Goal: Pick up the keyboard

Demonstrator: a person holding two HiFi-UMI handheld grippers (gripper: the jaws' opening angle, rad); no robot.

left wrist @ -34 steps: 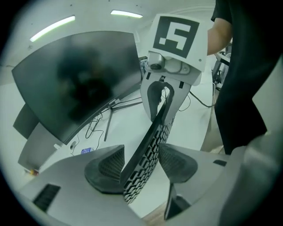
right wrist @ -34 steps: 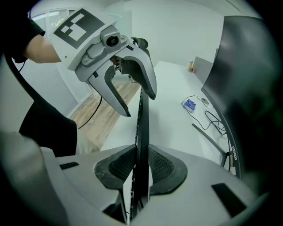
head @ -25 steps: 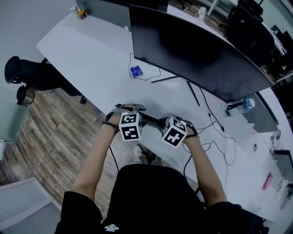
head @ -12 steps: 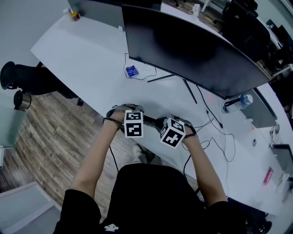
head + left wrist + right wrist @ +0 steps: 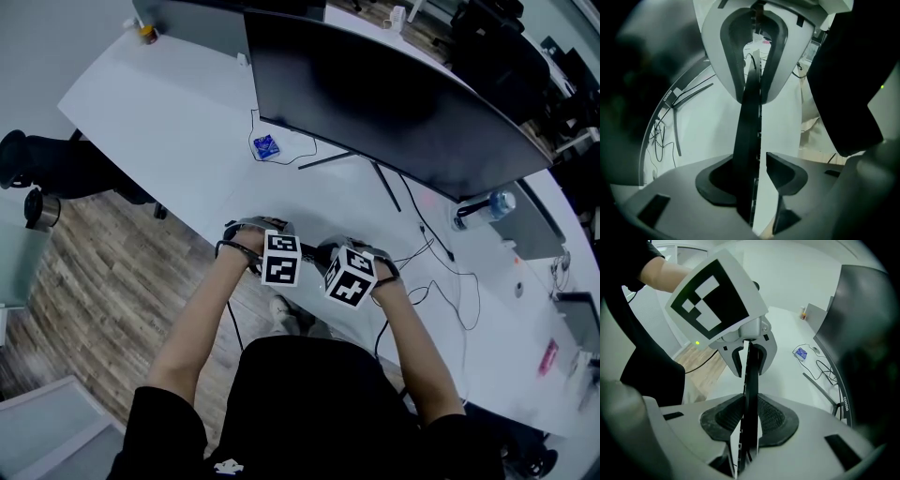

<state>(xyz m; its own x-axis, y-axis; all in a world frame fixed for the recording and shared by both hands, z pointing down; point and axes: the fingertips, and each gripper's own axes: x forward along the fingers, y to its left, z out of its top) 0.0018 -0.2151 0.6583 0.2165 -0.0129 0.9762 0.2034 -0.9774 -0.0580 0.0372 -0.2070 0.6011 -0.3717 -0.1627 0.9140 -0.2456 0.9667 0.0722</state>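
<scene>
Looking down on a white desk (image 5: 187,122) carrying a wide curved monitor (image 5: 394,94). Holding the keyboard (image 5: 751,380) edge-on at the desk's near edge, stretched between both grippers. Clamping one end tight in the right gripper (image 5: 750,420), pads pressing on both faces. Closing the left gripper (image 5: 752,176) around the other end, a gap showing at one pad, not gripping yet. Lying near the monitor's foot, a small blue packet (image 5: 266,146).
</scene>
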